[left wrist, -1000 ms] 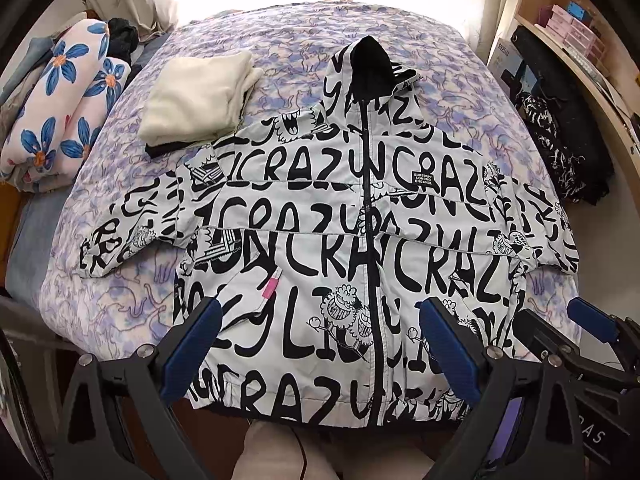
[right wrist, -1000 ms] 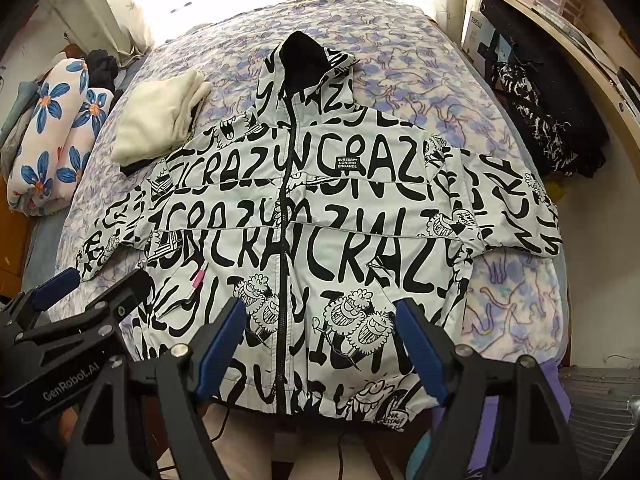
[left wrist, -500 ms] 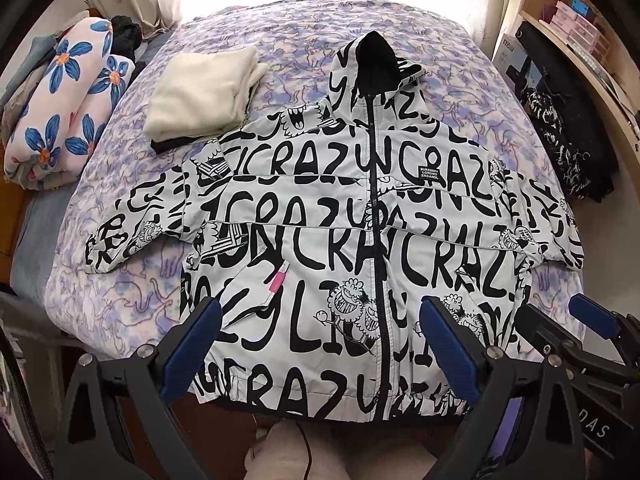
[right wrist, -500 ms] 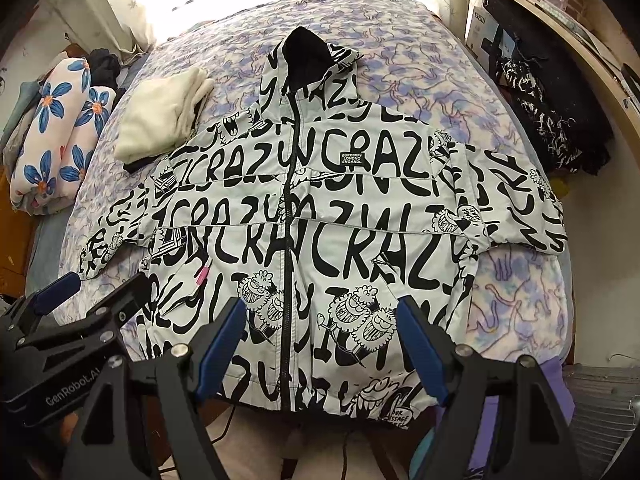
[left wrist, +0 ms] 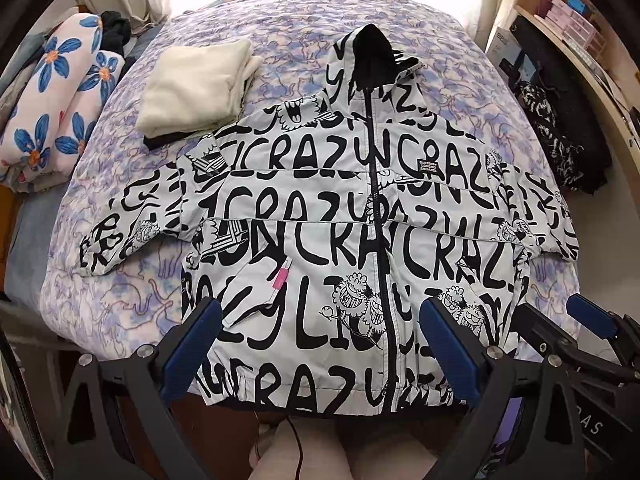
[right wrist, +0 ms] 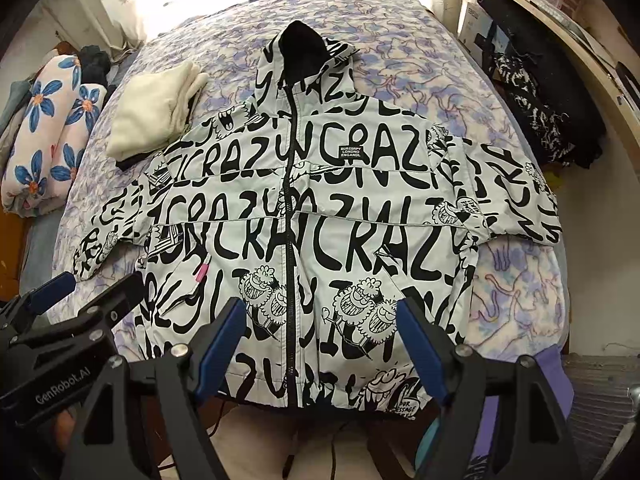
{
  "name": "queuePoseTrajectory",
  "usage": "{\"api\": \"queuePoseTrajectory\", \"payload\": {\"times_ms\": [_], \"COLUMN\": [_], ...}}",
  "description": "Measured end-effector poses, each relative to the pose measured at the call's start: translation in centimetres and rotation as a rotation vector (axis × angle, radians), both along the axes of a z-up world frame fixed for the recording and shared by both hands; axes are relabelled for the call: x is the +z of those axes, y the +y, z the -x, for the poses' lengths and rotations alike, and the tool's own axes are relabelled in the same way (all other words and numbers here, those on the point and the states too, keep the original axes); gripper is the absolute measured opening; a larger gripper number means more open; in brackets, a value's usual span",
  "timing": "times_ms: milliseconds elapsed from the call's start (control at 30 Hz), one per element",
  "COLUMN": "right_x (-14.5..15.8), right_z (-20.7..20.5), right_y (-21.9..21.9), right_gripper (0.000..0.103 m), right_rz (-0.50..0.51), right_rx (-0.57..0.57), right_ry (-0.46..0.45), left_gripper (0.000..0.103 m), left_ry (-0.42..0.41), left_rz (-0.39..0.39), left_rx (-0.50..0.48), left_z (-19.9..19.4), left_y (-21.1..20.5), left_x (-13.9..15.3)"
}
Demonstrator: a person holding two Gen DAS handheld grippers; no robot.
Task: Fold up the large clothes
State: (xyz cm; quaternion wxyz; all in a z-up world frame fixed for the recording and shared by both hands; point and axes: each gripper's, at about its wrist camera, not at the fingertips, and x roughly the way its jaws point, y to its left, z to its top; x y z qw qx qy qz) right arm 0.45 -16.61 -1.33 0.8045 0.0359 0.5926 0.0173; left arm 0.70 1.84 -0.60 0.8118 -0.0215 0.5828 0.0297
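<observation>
Since a second ago both our views have crept forward a little over the jacket (left wrist: 340, 216), so the hood sits slightly lower in each picture; the jacket itself lies as it did. We hold the left gripper (left wrist: 320, 344) above the hem, fingers wide apart and holding nothing, their blue pads (left wrist: 192, 344) framing the lower left front panel. Our right gripper (right wrist: 320, 348) hangs likewise over the hem, fingers wide and empty, straddling the zip (right wrist: 290, 264). Each gripper shows in the other's view: the right one (left wrist: 576, 332) at the right edge, the left one (right wrist: 76, 308) at the left edge.

We see the black-and-white lettered jacket spread face up, zipped, on the purple-patterned bed (left wrist: 460, 60), hood toward the far edge, hem draped over the near edge, both sleeves laid out sideways. A pink tab (left wrist: 281, 276) marks the left pocket. A folded cream garment (left wrist: 196, 88) lies near the far left corner, touching the jacket's shoulder. A flowered bundle (left wrist: 60, 92) lies beyond the bed's left edge.
</observation>
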Motion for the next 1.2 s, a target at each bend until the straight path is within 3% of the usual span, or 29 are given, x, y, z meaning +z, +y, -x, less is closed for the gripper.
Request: {"api": "queuePoseTrajectory", "payload": {"times_ms": [1200], "right_x": [2.0], "right_z": [2.1], "right_y": [2.9], "right_gripper": [0.078], "right_rz": [0.029], "right_rx": [-0.143], "right_ry": [-0.010], "left_gripper": [0.098], "left_ry": [-0.029], "left_rz": [-0.009], "left_rx": [-0.174], "left_z": [-0.6], "left_y": [1.7], "left_x": [1.6]}}
